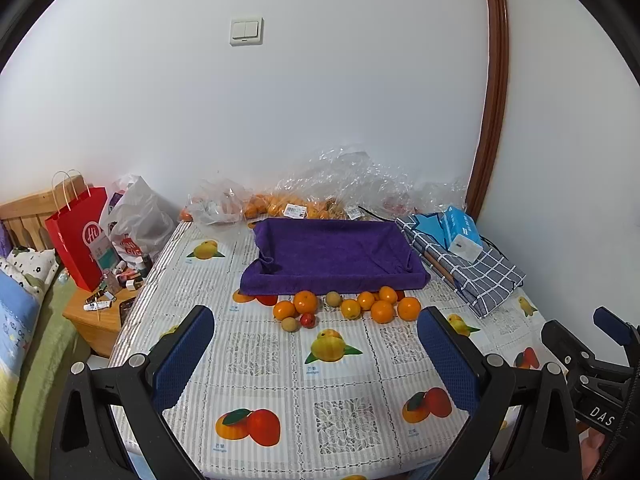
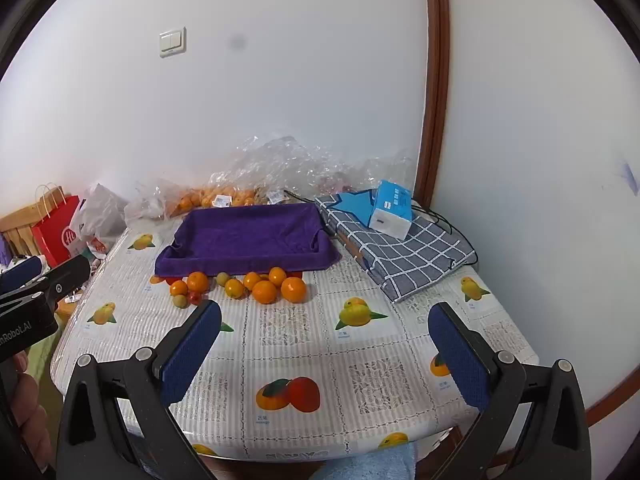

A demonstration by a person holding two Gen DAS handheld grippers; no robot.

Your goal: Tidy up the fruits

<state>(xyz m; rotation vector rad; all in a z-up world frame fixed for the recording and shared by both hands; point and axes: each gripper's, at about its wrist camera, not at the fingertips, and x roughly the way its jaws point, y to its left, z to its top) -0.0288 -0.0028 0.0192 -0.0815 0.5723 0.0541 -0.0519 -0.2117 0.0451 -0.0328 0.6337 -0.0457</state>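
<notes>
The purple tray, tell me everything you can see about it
The purple tray is a shallow rectangular container covered in fuzzy, towel-like purple cloth, draped over low raised walls. It sits flat on the fruit-print tablecloth, toward the back, open side up, with nothing visible inside. Loose oranges lie in a row along its front edge, some close to or touching the cloth. A folded checked cloth lies right beside it, and clear plastic bags are behind it.

Both black plastic tongs carry blue textured pads and silver pivot screws; white lettering marks the housings.
</notes>
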